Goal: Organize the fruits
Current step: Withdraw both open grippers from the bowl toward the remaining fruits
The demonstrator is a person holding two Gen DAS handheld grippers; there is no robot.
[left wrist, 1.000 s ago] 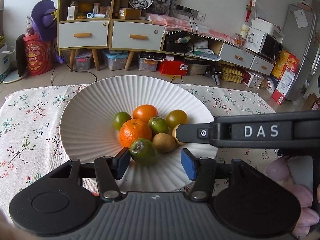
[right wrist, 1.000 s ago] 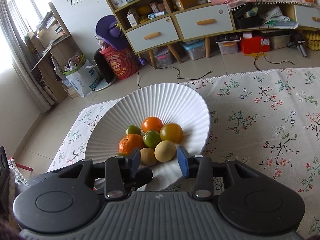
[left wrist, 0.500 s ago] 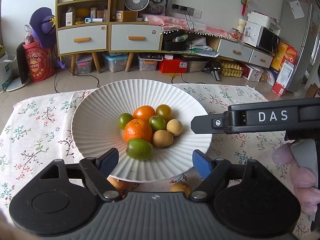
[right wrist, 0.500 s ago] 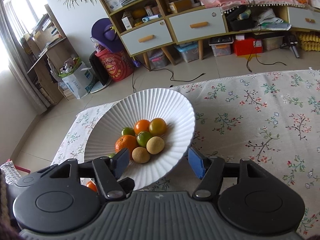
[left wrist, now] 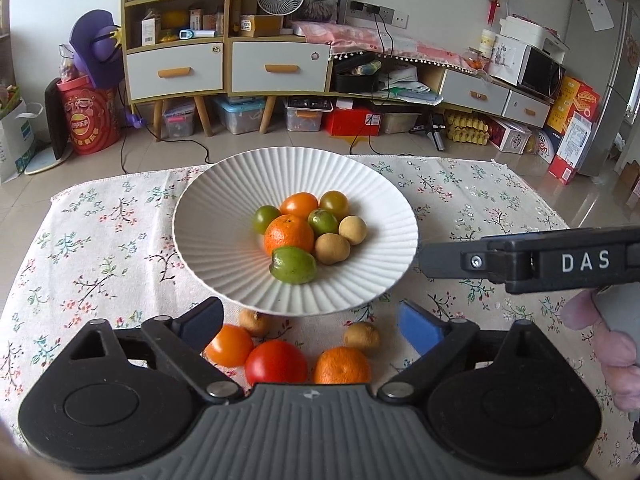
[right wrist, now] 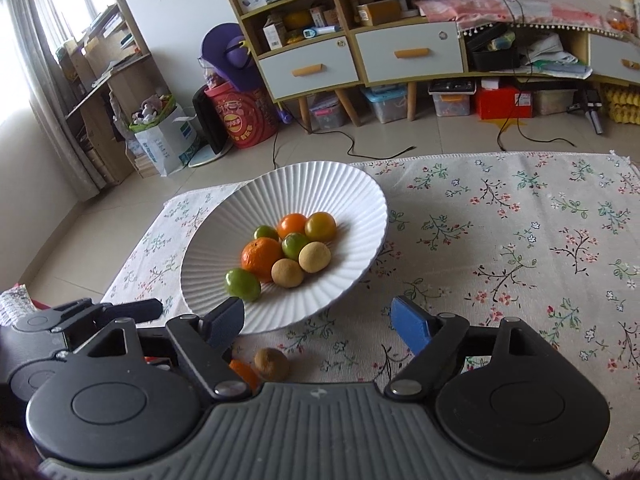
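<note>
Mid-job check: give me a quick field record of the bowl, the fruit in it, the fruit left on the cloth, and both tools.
bowl: white ribbed bowl on the floral tablecloth
fruit in bowl: seven, among them a mandarin and a green fruit nearest the camera
fruit on cloth: five visible near the bowl's near rim, including a red tomato
left tool: open, jaws just widened, nothing gripped
right tool: open, jaws just widened, nothing gripped
</note>
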